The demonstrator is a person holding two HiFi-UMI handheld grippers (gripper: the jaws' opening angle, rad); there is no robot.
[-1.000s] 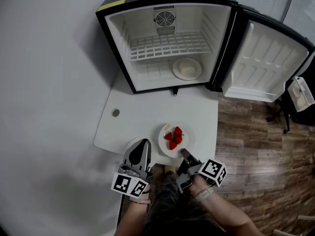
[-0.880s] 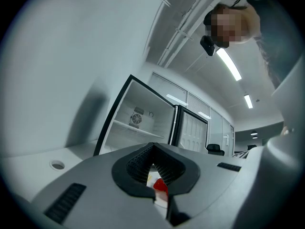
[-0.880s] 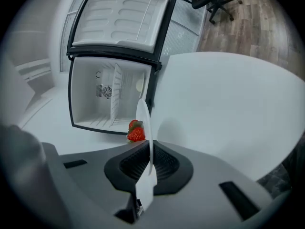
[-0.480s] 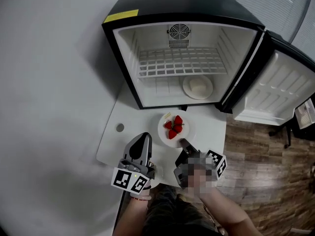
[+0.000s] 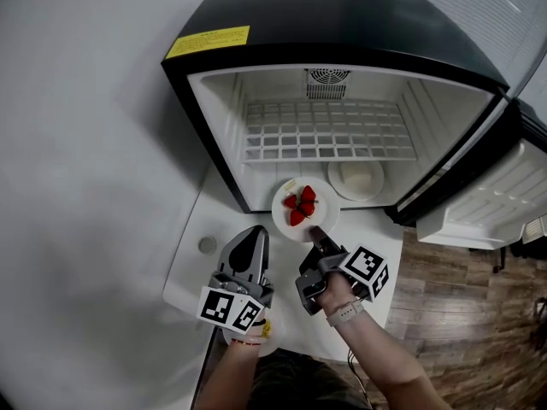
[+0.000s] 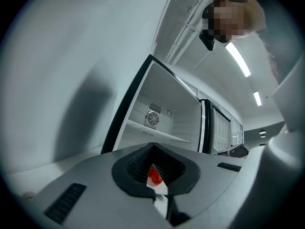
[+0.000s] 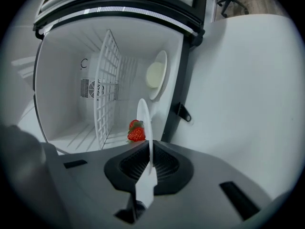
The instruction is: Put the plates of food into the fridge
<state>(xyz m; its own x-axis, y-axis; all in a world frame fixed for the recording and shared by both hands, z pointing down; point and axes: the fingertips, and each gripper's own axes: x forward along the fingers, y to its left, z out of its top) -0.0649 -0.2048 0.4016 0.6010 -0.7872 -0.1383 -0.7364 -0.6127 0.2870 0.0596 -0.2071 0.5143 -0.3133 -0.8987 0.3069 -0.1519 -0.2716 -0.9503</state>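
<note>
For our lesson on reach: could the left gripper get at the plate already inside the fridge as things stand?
Probably not directly. The fridge stands open, but the strawberry plate, held by the right gripper, sits between the left gripper and the rear plate.

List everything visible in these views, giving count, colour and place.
fridge: one, black outside, white inside, ahead of the person, door open to the right
wire shelf: one, white, inside the fridge
second plate: one, white, holding pale food, on the fridge floor at right
strawberry plate: one, white, at the fridge's opening
strawberries: a few, red, on the strawberry plate
table: one, white, below the grippers
floor: brown wood, at right
left gripper: one, grey, jaws together, empty, left of the strawberry plate
right gripper: one, grey, shut on the strawberry plate's near rim
</note>
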